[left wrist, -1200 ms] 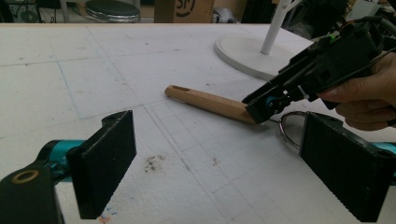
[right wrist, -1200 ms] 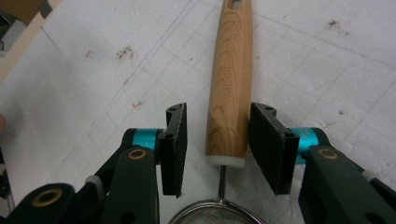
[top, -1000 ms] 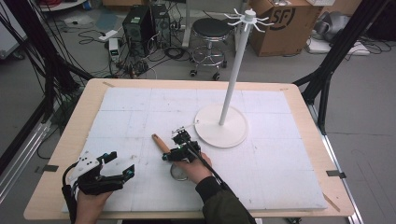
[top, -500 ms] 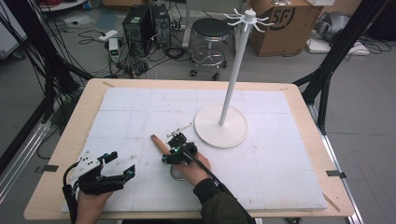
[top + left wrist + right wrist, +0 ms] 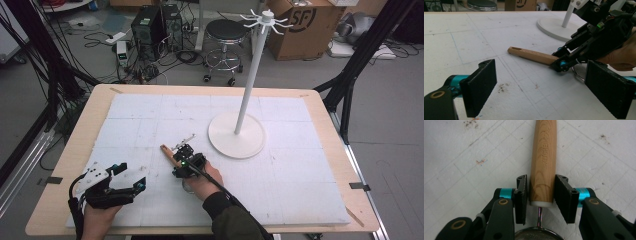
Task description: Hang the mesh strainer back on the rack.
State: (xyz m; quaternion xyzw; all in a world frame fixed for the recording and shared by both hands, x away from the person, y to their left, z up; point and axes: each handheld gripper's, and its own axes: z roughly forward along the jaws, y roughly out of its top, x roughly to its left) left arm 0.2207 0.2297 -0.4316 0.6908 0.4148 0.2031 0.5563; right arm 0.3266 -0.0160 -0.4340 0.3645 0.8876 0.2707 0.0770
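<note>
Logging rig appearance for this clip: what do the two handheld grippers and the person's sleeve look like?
Both grippers are black linkage frames with teal-blue joints and flat, ribbed black jaw pads. The left gripper carries a grey three-cornered plate on top and trails a black cable. The right gripper shows brass-coloured rivets on its arms, a green light on its body and a black cable along the forearm. The sleeve behind it is dark olive.

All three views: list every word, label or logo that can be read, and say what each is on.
"KITCHEN TOOL": stamped along the wooden handle between the right gripper jaws; the last letters are faint.
"SF": printed large on the cardboard box on the floor beyond the table; the small print around it is too blurred to read.
No other text is readable, neither on the left gripper nor on the computer tower.
</note>
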